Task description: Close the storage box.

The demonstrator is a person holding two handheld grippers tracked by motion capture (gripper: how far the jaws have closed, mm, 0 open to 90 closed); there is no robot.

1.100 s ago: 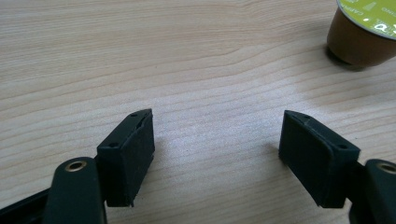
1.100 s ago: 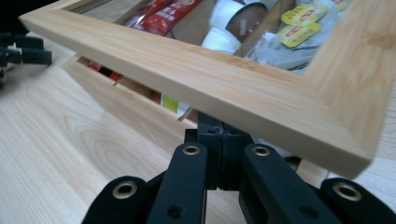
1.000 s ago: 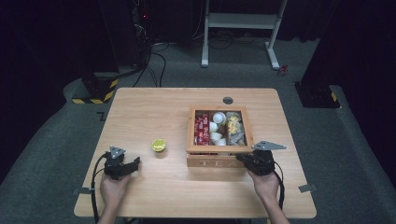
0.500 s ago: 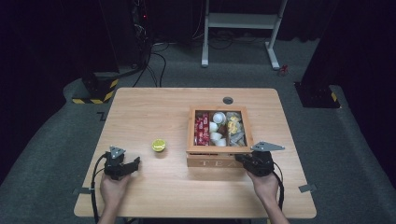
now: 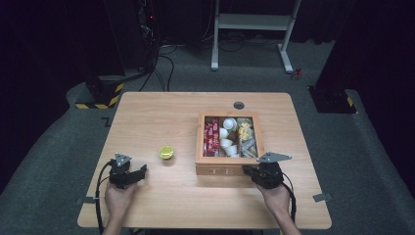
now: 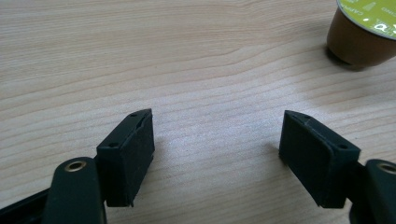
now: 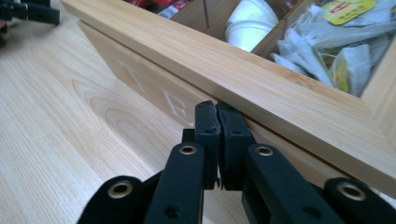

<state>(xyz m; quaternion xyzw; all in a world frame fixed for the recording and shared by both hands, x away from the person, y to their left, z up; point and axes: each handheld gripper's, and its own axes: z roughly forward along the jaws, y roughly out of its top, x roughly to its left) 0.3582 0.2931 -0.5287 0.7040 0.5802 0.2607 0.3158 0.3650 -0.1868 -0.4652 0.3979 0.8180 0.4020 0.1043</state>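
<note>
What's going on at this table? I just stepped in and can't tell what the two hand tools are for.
A person holds a two-jaw gripper in each hand. The right gripper has its jaws together with nothing between them, tips right at the front wall of the wooden tea box, under its lid edge; they have just begun to part. The left gripper rests open over bare table, with a green-topped coffee capsule standing a little ahead of it.

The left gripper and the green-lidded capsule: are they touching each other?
Apart. In the left gripper view, bare table lies between the open left gripper and the capsule, which stands beyond it to the upper right.
</note>
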